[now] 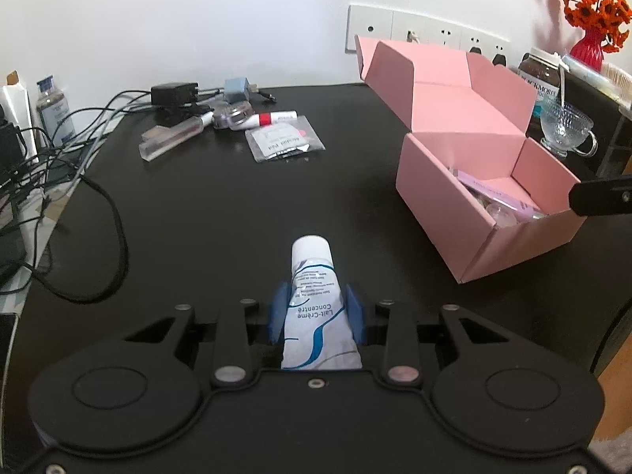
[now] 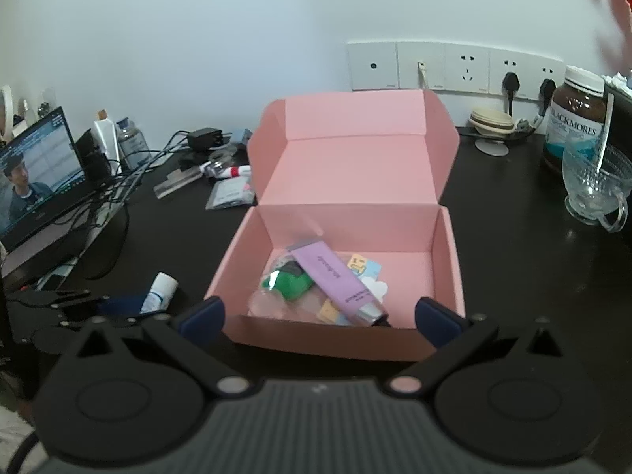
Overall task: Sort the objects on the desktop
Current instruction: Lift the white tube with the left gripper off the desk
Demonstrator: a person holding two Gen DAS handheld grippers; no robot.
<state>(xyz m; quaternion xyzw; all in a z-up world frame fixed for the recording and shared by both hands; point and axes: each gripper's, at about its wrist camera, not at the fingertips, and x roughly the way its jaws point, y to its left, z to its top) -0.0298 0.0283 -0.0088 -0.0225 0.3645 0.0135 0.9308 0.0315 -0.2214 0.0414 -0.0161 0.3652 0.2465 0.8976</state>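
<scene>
Cream tube in my left hand-held gripper, pink box not yet reached.

My left hand-held gripper (image 1: 315, 312) pinches the white cream tube (image 1: 314, 300) above the bench (image 1: 221, 197), well left of the pink box (image 2: 446, 237). The soft tube could slide out. My right hand-held gripper (image 2: 320, 318) gapes empty at the box's front wall; I might nudge it or clip the left one.

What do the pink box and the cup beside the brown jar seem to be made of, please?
The pink box looks like thin matte cardboard: flat folded panels, creased flaps, no shine. The cup looks like clear pressed glass, possibly plastic: see-through, with a beaded pattern and bright glints, next to the brown jar.
</scene>
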